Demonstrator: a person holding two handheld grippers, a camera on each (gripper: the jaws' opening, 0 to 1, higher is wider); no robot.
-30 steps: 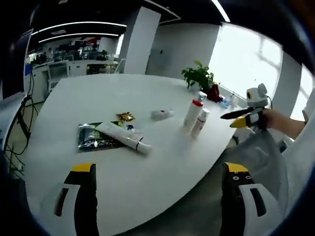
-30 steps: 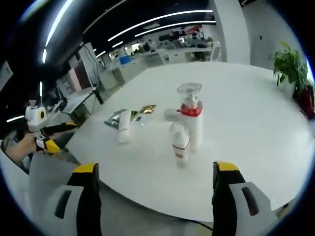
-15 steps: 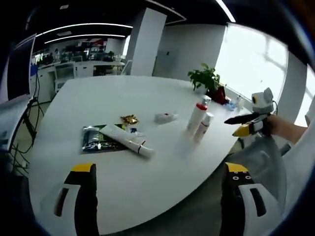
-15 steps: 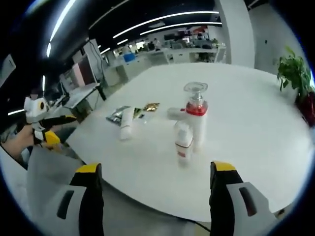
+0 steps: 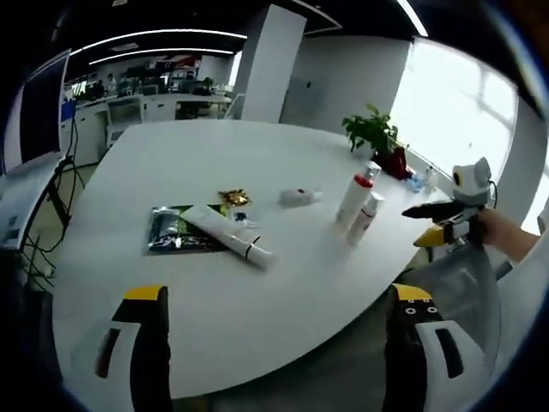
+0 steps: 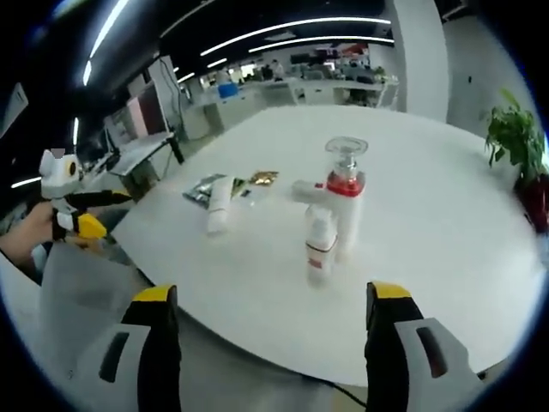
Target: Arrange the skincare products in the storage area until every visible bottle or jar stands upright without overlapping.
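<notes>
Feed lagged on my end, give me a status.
Both grippers open, empty, off the table. Two bottles upright, close together. White tube lying flat partly over dark sachet; small jar on its side. Path clear.

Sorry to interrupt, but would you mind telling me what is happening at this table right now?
A person holds a two-jaw gripper in each hand at the edge of a white round table, both open and holding nothing. Two white bottles stand upright together: a tall red-collared pump bottle and a shorter white bottle. A long white tube lies flat across a dark foil sachet, and a small white container lies on its side.
</notes>
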